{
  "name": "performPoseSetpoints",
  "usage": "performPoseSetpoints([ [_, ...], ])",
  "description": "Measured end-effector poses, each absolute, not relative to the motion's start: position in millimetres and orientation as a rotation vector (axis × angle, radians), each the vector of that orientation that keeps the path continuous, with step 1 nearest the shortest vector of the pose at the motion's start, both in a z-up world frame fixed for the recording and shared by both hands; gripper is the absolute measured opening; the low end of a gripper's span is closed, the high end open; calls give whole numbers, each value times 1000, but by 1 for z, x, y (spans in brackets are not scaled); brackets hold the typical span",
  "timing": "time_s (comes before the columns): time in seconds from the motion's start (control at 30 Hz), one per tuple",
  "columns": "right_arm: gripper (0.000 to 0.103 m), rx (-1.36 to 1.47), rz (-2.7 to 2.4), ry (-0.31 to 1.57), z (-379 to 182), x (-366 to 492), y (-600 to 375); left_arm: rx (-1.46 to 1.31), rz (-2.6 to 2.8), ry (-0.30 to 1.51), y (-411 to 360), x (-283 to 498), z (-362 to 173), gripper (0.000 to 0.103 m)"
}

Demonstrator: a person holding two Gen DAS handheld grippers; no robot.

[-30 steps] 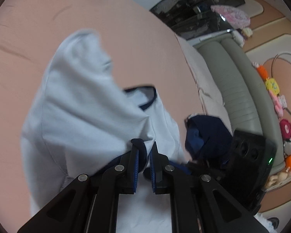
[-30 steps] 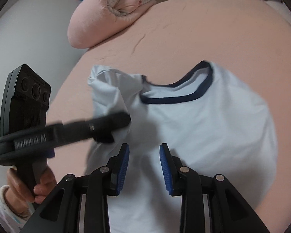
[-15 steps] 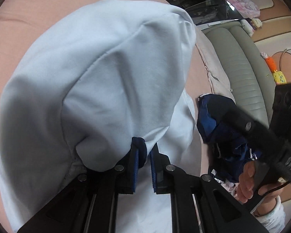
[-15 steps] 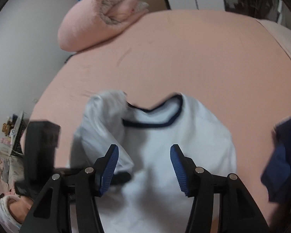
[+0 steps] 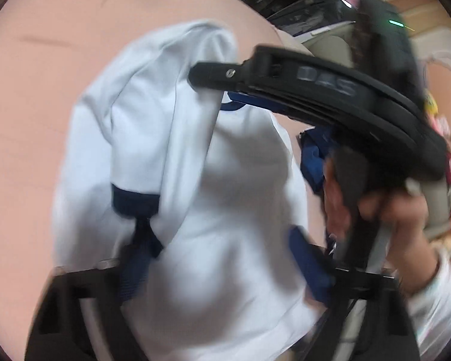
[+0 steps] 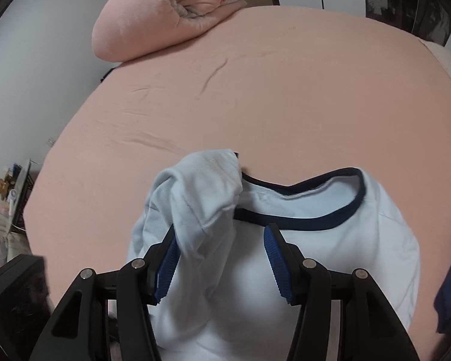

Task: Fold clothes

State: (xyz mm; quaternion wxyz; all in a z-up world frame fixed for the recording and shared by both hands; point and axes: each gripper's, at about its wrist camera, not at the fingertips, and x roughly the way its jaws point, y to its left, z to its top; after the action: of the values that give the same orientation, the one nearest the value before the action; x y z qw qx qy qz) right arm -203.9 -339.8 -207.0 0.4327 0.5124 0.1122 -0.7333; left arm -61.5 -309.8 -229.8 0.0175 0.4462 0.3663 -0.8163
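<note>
Now, shirt [image 6: 300, 258]: pale blue, flat on the pink bed [image 6: 285, 90], collar end away from both grippers.
Sleeve [image 5: 171, 114]: folded inward, lying lengthwise.
Left gripper [image 5: 225, 264]: jaws just sprung apart, sleeve released.
Right gripper [image 6: 219, 258]: half-spread, empty, hovering nearer the collar [image 6: 300, 222].

We see soft, even indoor light with no glare. The left wrist view is smeared by motion: the pale shirt [image 5: 219, 180], the hand [image 5: 388, 210] and the near tool [image 5: 222, 258] lack sharp edges. The right wrist view is crisp, with faint shadows under its tool [image 6: 219, 258]. Both views bulge, the bed [image 6: 285, 90] curving toward dark round corners.
</note>
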Motion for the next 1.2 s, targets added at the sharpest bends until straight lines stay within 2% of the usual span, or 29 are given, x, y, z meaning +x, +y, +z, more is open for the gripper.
performPoseSetpoints([
  [0.23, 55, 1332, -1858, 300, -221, -214, -346, 1314, -2594, 755, -322, -29, -195, 92],
  [0.3, 55, 1342, -1857, 274, -223, -217, -345, 1306, -2551, 739, -335, -30, -197, 92],
  [0.5, 55, 1357, -1840, 206, -218, -222, -337, 1294, -2470, 841, -365, -31, -218, 92],
  [0.77, 55, 1419, -1733, 151, -229, -211, -327, 1294, -2403, 483, -377, -40, -224, 92],
  [1.0, 56, 1388, -1615, 140, -227, -186, -329, 1311, -2371, 423, -386, -35, -225, 92],
  [1.2, 57, 1229, -1697, 428, -218, -163, -356, 1341, -2379, 480, -372, -56, -234, 92],
])
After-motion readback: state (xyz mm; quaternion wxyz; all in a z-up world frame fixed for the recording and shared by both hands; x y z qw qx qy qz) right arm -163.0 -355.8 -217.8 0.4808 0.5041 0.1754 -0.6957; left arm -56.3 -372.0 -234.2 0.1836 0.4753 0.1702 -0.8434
